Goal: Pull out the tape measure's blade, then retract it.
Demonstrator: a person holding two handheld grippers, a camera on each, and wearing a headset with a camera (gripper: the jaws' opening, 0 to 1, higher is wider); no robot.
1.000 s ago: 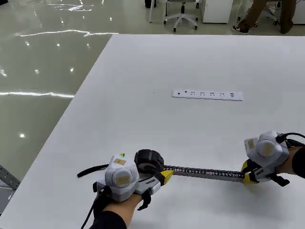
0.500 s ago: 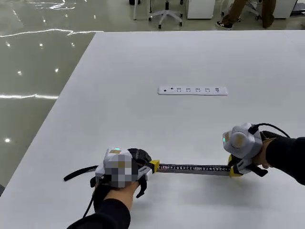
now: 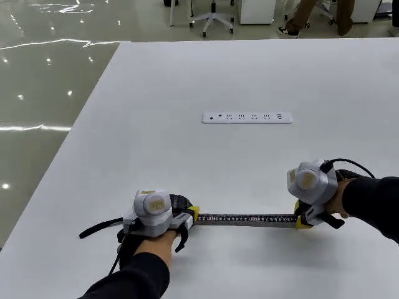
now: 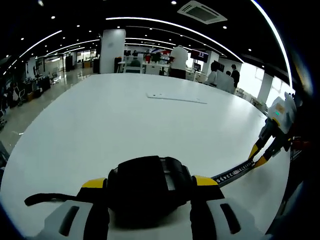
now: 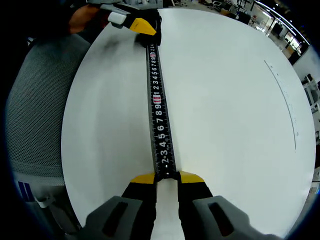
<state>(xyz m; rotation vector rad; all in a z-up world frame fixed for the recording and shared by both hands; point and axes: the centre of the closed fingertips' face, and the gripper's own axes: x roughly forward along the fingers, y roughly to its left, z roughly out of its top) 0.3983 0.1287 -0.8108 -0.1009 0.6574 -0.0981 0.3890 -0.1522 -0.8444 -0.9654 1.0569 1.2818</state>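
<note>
Print, blade [image 5: 159, 125]: nos 2–9, red 10
L gripper [image 4: 150, 181]: fingers clamp tape case [image 4: 150, 172]
R gripper [image 5: 167, 177]: fingers pinch blade
Nearby: power strip [image 3: 247, 117]

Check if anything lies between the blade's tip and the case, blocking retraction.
Nothing visible does. The blade runs over bare table from the right hand-held gripper to the case; the power strip is apart.

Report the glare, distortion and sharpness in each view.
Head view: ceiling lights glare off the glossy floor; the table is evenly lit. Left gripper view: fisheye bows the table's edge, and the close tape measure case looks dark, detail lost. Right gripper view: numerals on the blade read sharp.
</note>
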